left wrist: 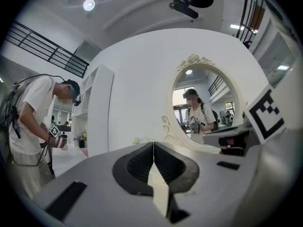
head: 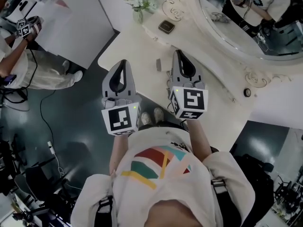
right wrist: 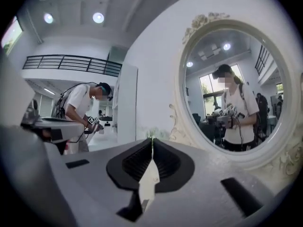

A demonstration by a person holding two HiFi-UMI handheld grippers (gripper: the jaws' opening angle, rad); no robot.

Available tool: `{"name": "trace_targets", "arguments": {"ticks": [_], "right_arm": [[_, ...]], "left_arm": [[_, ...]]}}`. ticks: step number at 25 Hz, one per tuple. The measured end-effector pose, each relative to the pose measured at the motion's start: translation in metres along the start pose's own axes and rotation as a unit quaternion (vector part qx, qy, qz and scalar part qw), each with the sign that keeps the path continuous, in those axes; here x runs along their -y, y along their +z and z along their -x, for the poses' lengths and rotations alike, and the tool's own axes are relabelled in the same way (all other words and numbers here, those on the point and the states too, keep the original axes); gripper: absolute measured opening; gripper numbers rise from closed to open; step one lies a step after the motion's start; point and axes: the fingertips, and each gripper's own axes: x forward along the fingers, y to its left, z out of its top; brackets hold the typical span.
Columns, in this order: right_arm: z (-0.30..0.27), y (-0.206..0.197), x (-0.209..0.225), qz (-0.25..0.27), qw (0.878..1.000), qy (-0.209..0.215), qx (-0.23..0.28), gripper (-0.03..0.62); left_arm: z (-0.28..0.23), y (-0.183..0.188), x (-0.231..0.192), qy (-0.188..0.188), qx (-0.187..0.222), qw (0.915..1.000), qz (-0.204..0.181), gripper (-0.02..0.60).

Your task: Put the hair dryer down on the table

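**Step in hand.** The left hand-held gripper (left wrist: 153, 148) has its jaws closed pad to pad with nothing between them. The right hand-held gripper (right wrist: 152, 143) is closed the same way and is also empty. Both are held level, side by side, above the near edge of the desk (head: 137, 46).

**Hair dryer.** It cannot be found in any view. Neither hand-held gripper has it. It may lie on the desk beneath the right hand-held gripper (head: 181, 58), where the head view is blocked. Judged from the empty jaws, the set-down is either complete or not under way.

**Next move.** No release remains to be made. The location of the dryer needs confirming, and both tools should be kept off the desk.

**Surface.** The desk is white with a curved edge. Ahead of the right hand-held gripper lie a small dark box (head: 166, 27) and a vase (head: 138, 1) of pale flowers. To the right of it stands a round mirror (head: 246, 18) in an ornate frame.

**Room.** The floor (head: 71, 126) below the left hand-held gripper (head: 123, 65) is dark. Another person (head: 19, 65) stands well off to its left, holding similar equipment.
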Motion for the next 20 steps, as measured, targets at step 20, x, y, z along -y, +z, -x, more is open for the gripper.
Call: {"name": "trace_targets", "arguments": {"ticks": [20], "right_arm": [[0.048,0.034,-0.024,0.033,0.994,0.004,0.108,0.0]], "left_arm": [[0.013,0.022,0.007,-0.015,0.021,0.9996,-0.01,0.005]]}}
